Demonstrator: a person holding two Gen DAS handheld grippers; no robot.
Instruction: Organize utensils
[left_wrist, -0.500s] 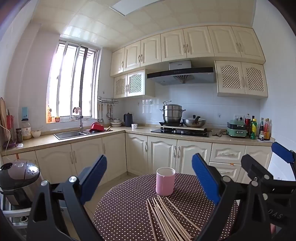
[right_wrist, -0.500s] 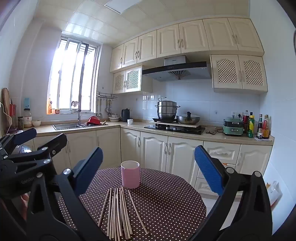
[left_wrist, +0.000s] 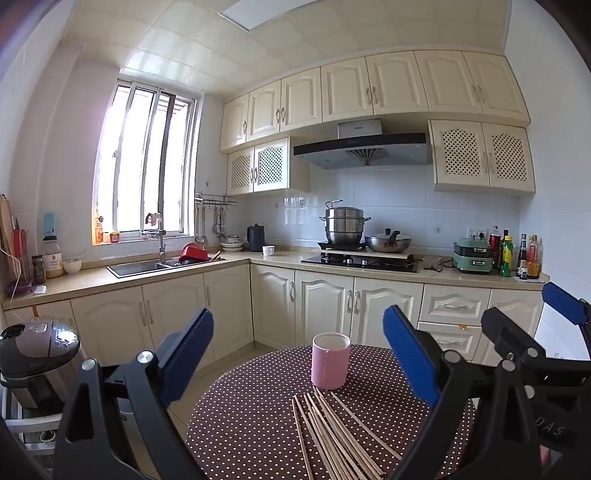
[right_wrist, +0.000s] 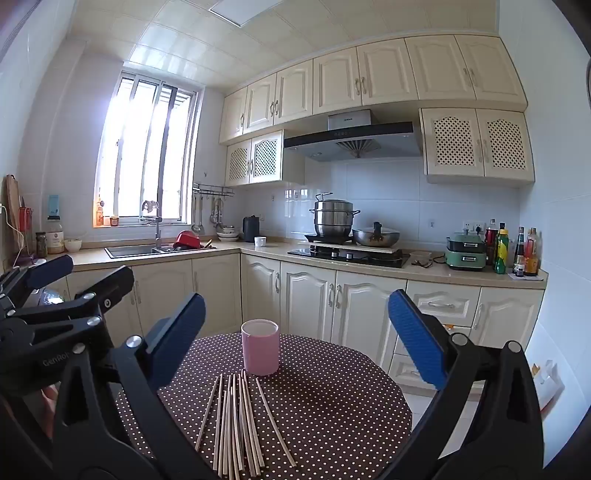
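Nothing sorted yet: chopsticks lie loose beside the pink cup; left hand-held gripper and right hand-held gripper both gape wide, empty

left gripper and right gripper hover side by side, roughly level, jaws spread wide with nothing between their blue pads.

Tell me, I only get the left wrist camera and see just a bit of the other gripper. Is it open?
Observer: Yes. The right wrist view shows the right gripper with both blue pads spread wide and nothing between them.
Operator: The chopsticks run off the bottom of my picture. Where do they stop?
Observer: In the right wrist view the outer ones end on the dotted tablecloth, short of its near edge.
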